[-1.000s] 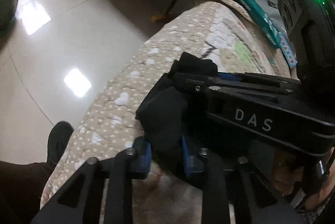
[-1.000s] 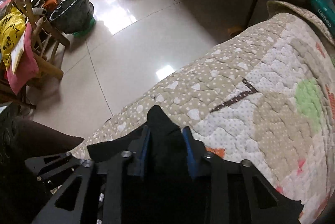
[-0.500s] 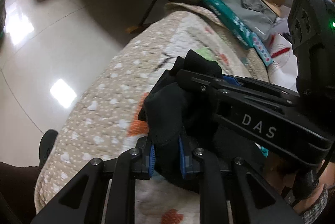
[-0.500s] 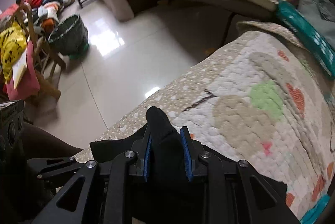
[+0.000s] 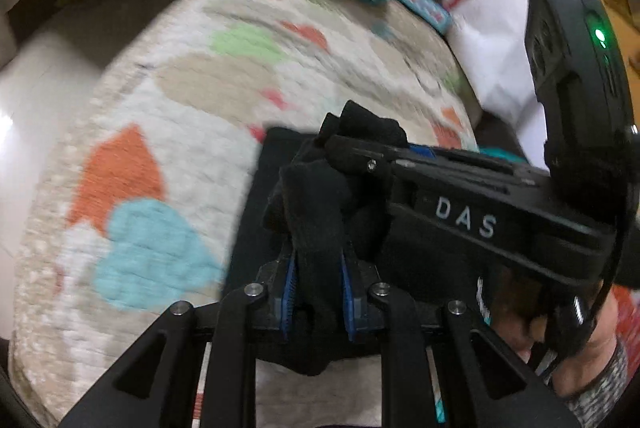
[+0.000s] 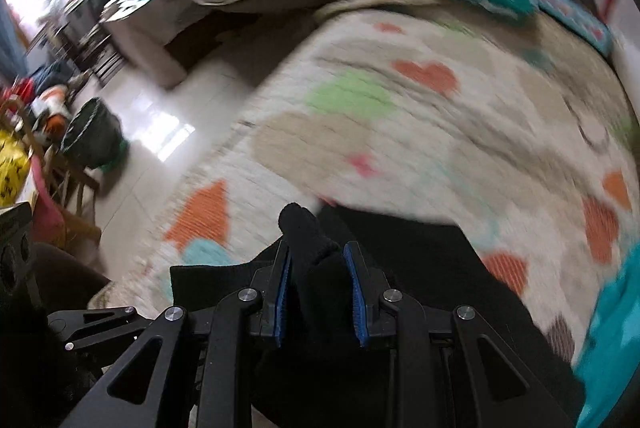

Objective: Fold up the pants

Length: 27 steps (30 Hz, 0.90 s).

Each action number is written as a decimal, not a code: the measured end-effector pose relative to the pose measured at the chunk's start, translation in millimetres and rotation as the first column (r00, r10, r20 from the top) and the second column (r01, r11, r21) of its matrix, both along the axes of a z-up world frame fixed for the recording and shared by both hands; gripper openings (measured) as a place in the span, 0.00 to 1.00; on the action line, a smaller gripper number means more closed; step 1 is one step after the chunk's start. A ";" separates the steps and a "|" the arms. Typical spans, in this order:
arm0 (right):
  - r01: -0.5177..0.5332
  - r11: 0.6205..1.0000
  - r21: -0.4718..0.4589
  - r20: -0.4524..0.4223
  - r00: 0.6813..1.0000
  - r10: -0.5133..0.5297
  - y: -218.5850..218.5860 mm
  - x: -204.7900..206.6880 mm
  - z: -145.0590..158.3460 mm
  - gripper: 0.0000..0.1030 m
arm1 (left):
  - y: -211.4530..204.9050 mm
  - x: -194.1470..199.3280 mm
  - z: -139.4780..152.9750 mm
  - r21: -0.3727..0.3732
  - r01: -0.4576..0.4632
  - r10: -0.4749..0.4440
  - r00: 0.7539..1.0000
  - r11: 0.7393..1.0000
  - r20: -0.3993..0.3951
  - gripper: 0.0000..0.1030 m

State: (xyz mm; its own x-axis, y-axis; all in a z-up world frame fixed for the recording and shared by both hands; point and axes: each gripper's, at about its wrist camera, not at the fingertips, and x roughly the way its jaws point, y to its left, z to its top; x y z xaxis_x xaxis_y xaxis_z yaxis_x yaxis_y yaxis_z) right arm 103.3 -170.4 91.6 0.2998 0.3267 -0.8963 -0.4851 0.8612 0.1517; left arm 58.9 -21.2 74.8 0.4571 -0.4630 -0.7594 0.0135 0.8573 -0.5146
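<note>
Pinching a bunched fold of the black pants [image 5: 316, 195], the left gripper [image 5: 318, 298] is seen with its 2 blue pads [image 5: 290, 288] pressed against the cloth from both sides. The right gripper [image 6: 318, 298] is likewise clamped on a raised fold of the pants [image 6: 420, 268], cloth filling the gap between its pads [image 6: 354, 292]. In the left view the right gripper [image 5: 400, 151] is crossed just ahead of the left, both gripping the same bunch. The rest of the pants is spread flat below the grippers on the quilt [image 6: 400, 131], a padded cover patterned with hearts and patches. A person's hand [image 5: 560, 340] is partly visible at the right gripper's handle. A dark bin [image 6: 90, 133] is stood on the tiled floor [image 6: 168, 115], well apart from the quilt.
</note>
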 end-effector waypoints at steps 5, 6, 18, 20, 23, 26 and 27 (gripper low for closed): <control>0.117 0.989 -0.085 -0.074 0.990 -0.124 -53.7 -0.8 -34.7 0.43 | -27.1 -21.7 -13.1 0.010 0.155 -0.155 0.987 0.988 -0.031 0.21; 0.160 0.982 -0.101 -0.075 0.983 -0.168 -65.0 -1.3 -36.0 0.63 | -27.0 -27.6 -12.4 0.009 0.183 -0.183 0.983 0.983 -0.024 0.26; 0.256 0.920 0.298 -0.001 0.963 -0.268 -79.2 -21.3 35.1 0.47 | 47.7 -31.3 -21.3 -0.060 -0.005 0.000 0.998 0.998 -0.070 0.37; 0.212 0.914 0.347 -0.050 0.977 -0.208 -57.2 -21.0 31.4 0.47 | 53.3 -30.3 -20.4 -0.030 -0.030 0.028 0.998 0.999 -0.061 0.37; 0.208 0.921 0.329 -0.119 0.977 -0.178 -26.6 -14.9 8.8 0.47 | 60.2 -31.1 -19.8 -0.006 -0.054 0.054 0.997 0.999 -0.053 0.37; 0.209 0.941 0.268 -0.196 0.968 -0.159 -0.7 -16.4 -24.8 0.47 | 70.8 -34.7 -18.9 0.031 -0.082 0.083 0.996 0.996 -0.032 0.37; 0.205 0.953 0.224 -0.198 0.967 -0.161 1.7 -16.7 -32.3 0.47 | 75.9 -36.1 -19.7 0.045 -0.096 0.097 0.995 0.994 -0.028 0.37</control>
State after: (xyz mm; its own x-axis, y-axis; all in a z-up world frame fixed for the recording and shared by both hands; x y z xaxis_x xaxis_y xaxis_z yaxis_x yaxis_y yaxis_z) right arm 86.6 -168.8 59.3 0.2199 0.4938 -0.8413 -0.2696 0.8596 0.4340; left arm 22.7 54.6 55.1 0.4747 -0.3844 -0.7918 -0.0853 0.8753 -0.4761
